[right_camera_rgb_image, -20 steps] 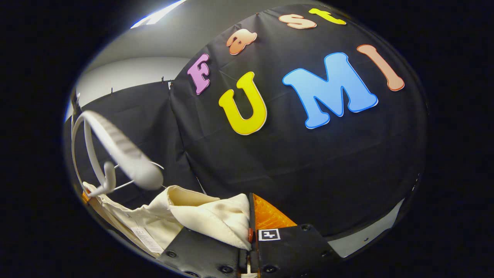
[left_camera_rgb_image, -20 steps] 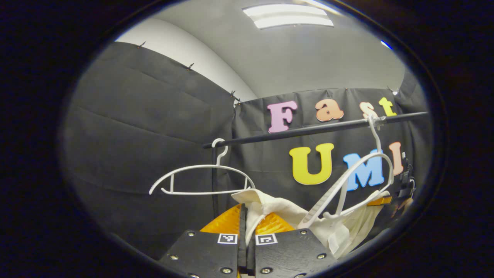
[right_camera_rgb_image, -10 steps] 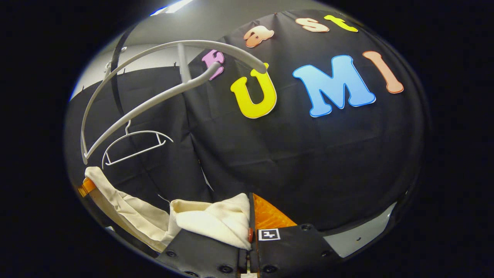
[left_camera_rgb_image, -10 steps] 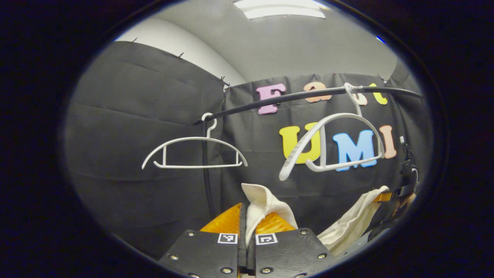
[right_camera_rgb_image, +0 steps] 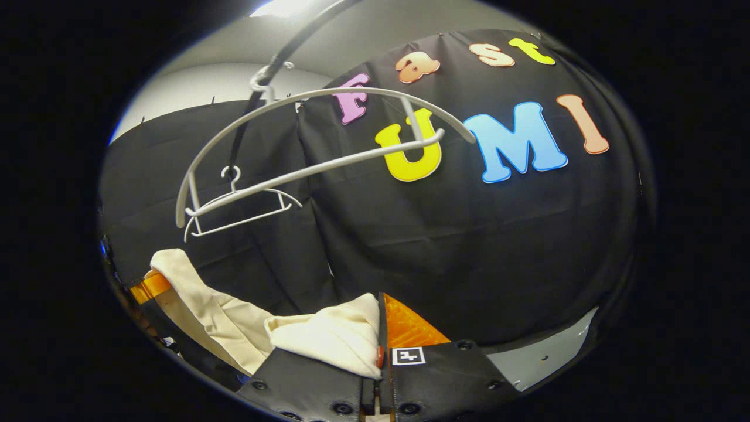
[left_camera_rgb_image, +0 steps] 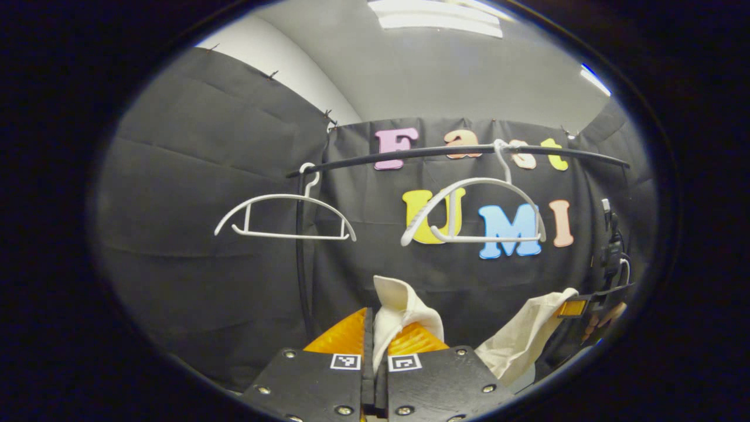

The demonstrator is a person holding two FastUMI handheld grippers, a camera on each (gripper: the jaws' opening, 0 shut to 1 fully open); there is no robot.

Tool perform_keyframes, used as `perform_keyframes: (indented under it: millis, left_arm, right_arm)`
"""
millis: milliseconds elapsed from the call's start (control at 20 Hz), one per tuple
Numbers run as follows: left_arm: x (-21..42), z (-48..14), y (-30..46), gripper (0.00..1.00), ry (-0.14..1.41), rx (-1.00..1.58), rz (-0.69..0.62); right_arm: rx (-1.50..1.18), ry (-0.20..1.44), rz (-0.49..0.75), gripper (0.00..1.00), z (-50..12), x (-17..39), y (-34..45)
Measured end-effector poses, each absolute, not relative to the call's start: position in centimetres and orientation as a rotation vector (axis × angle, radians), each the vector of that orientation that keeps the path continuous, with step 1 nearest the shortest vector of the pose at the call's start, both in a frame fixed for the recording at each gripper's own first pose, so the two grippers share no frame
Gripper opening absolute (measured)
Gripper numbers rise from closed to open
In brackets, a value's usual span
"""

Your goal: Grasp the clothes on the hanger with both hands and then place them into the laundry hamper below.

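Left gripper view: the left hand-held gripper (left_camera_rgb_image: 375, 351) sits at bottom centre, its two fingers pressed together on a fold of the cream fabric garment (left_camera_rgb_image: 404, 308), which pokes up from between them. The same cloth sags down and rises again toward the lower right of the frame, where the right hand-held gripper (left_camera_rgb_image: 577, 306) pinches its other end, with fingertips of a person's hand (left_camera_rgb_image: 600, 322) just behind. Across upper centre runs a thin black clothes rail (left_camera_rgb_image: 410, 155) with two bare white plastic hangers hooked on it: one hanger (left_camera_rgb_image: 285, 217) at left centre beside the rail's black upright post (left_camera_rgb_image: 300, 264), the other hanger (left_camera_rgb_image: 473, 214) right of centre, tilted a bit. The garment hangs below both hangers, apart from them. Grey ceiling with a light panel (left_camera_rgb_image: 436, 13) at the top. Right gripper view: the right hand-held gripper (right_camera_rgb_image: 381, 351) at bottom centre is closed down on a bunched cream corner (right_camera_rgb_image: 328, 337); the cloth trails to the lower left edge, up to the left hand-held gripper (right_camera_rgb_image: 149, 285). Near hanger (right_camera_rgb_image: 304, 138) arcs big across upper left; far hanger (right_camera_rgb_image: 237, 208) shows small under it, both on the rail (right_camera_rgb_image: 263, 76). Hamper location: cannot tell.
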State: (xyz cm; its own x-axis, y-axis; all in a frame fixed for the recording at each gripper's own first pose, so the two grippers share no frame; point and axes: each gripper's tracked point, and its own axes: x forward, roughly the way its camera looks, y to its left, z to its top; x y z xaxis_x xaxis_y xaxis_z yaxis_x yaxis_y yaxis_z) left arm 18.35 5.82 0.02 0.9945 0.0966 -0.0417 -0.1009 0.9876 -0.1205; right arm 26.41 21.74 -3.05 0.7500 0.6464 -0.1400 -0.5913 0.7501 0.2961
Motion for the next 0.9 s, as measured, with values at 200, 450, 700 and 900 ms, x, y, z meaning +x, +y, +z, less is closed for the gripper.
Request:
perform_keyframes:
  millis: [200, 450, 700, 900]
  left_arm:
    - [15.9, 1.1, 4.7, 0.02, 0.031, -0.139, 0.041]
    - [12.9, 4.6, 2.3, 0.02, -0.022, -0.163, -0.069]
    - [10.4, 6.6, 1.1, 0.02, -0.066, -0.195, -0.147]
    - [9.3, 3.2, 0.6, 0.01, -0.024, -0.216, -0.177]
  right_arm:
    - [0.210, 0.201, 0.715, 0.07, -1.0, 21.1, 23.3]
    - [0.232, 0.156, 0.747, 0.07, 2.1, 15.2, 24.8]
    - [0.234, 0.115, 0.762, 0.07, 3.9, 11.1, 25.6]
    - [0.224, 0.146, 0.735, 0.07, 0.6, 9.2, 25.8]
